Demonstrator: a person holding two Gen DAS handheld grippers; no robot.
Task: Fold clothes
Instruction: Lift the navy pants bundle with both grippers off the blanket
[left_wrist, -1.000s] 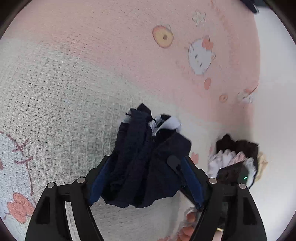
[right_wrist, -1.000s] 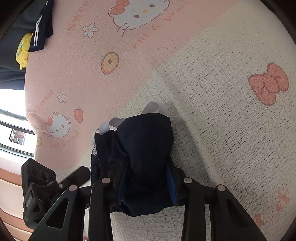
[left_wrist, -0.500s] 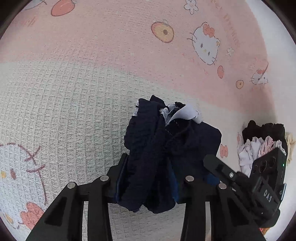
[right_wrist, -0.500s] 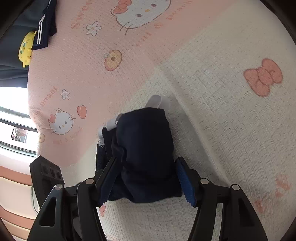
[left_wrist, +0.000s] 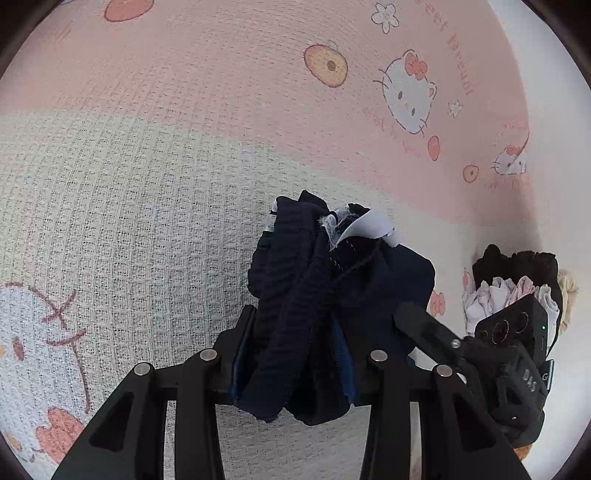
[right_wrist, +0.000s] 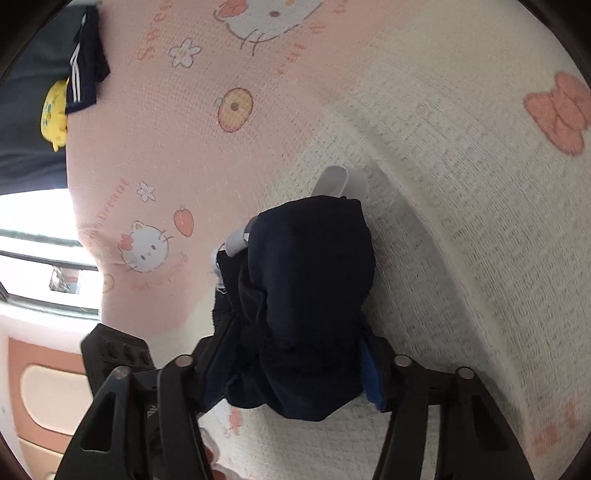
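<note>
A bunched dark navy garment (left_wrist: 332, 288) with a white label (left_wrist: 369, 225) hangs over the Hello Kitty blanket (left_wrist: 147, 221). My left gripper (left_wrist: 295, 332) is shut on its ribbed left folds, and cloth hides the fingertips. The right gripper's finger (left_wrist: 424, 325) reaches in from the right of that view. In the right wrist view the same garment (right_wrist: 314, 277) fills the space between the fingers of my right gripper (right_wrist: 295, 354). Its jaws are closing, with both pads against the cloth. The white label (right_wrist: 332, 181) sticks out at the far end.
A pile of folded black, white and pink clothes (left_wrist: 517, 280) sits at the blanket's right edge. At the far left of the right wrist view lie a dark garment with white stripes (right_wrist: 85, 74) and a yellow soft toy (right_wrist: 55, 110), with a window (right_wrist: 37, 258) below them.
The left gripper's jaws narrowed onto the garment and then stayed put. The right gripper's jaws widened around the bundle and have come partly back in. Both hands stayed almost in place.
</note>
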